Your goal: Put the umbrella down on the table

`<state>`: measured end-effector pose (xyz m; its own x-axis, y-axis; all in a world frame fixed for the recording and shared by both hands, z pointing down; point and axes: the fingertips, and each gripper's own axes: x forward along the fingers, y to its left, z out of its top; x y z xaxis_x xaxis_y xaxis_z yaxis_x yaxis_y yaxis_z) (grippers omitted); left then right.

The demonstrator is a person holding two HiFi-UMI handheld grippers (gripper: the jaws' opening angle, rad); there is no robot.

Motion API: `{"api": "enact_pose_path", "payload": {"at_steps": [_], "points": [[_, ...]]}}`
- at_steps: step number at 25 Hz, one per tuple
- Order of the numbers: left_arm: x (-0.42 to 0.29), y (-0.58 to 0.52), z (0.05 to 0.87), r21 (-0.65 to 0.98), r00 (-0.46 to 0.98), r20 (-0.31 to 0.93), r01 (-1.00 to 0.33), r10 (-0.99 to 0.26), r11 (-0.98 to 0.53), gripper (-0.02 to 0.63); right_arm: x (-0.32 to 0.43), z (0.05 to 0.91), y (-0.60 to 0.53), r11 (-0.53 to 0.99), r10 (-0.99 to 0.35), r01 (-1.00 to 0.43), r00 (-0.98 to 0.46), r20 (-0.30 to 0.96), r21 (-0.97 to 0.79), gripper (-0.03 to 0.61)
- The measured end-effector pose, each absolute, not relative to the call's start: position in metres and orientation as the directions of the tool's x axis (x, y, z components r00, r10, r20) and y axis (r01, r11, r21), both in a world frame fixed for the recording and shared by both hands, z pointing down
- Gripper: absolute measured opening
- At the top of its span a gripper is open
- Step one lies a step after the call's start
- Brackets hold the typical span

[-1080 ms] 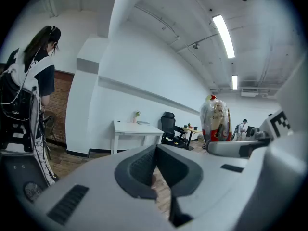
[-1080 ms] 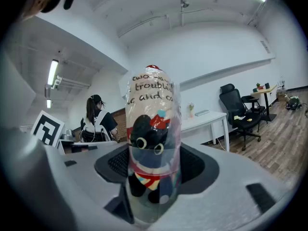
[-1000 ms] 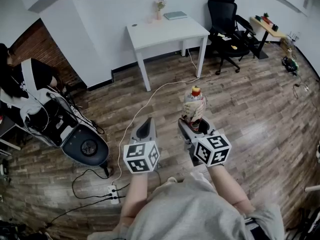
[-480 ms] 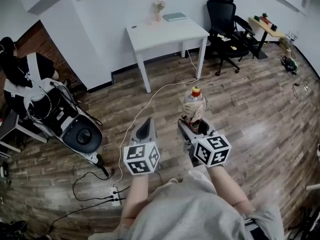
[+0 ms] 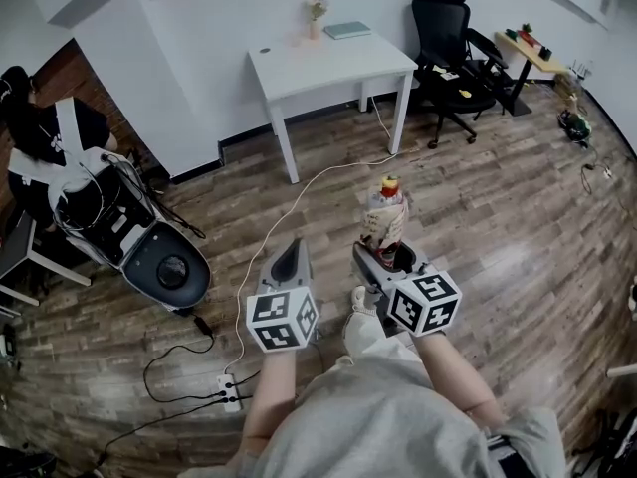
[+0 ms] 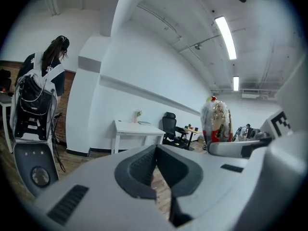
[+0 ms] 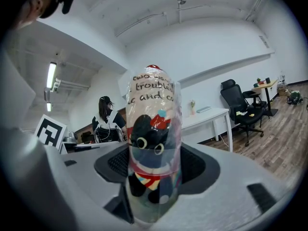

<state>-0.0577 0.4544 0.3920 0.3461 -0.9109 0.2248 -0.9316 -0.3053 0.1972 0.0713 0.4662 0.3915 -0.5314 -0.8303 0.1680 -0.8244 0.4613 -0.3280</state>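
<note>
A clear printed sleeve (image 7: 153,93) wraps the folded umbrella (image 7: 154,143). Through it I see a black cat-like figure with round pale eyes and some red and navy fabric, with a red cap at the top end. Well ahead of both claws, a small vase (image 5: 317,28) of pale flowers stands on the white desk (image 5: 328,66), with a teal book (image 5: 348,30) beside it.

The umbrella stands upright in my right claw (image 7: 156,167), whose jaws are spread wide with both pads pressed on its lower part. It is over the wooden floor, well short of the desk. My left claw (image 6: 156,170), just left of the right one, has its jaws together with nothing between them.

Since a second ago the grip looks the same — but my grey trouser leg (image 5: 360,327) now rises just behind the right claw, between the two.
</note>
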Motion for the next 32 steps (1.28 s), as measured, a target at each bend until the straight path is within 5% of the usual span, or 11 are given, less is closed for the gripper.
{"api": "enact_pose_path", "payload": {"at_steps": [11, 32], "points": [[-0.049, 0.386, 0.421, 0.177, 0.342, 0.202, -0.934, -0.918, -0.309, 0.008, 0.076, 0.423, 0.398, 0.485, -0.819, -0.806, -0.554, 0.146, -0.339, 0.267], [-0.048, 0.098, 0.403, 0.180, 0.274, 0.189, -0.954, -0.943, -0.241, 0.008, 0.079, 0.404, 0.096, 0.545, -0.783, -0.782, -0.604, 0.151, -0.302, 0.267]]}}
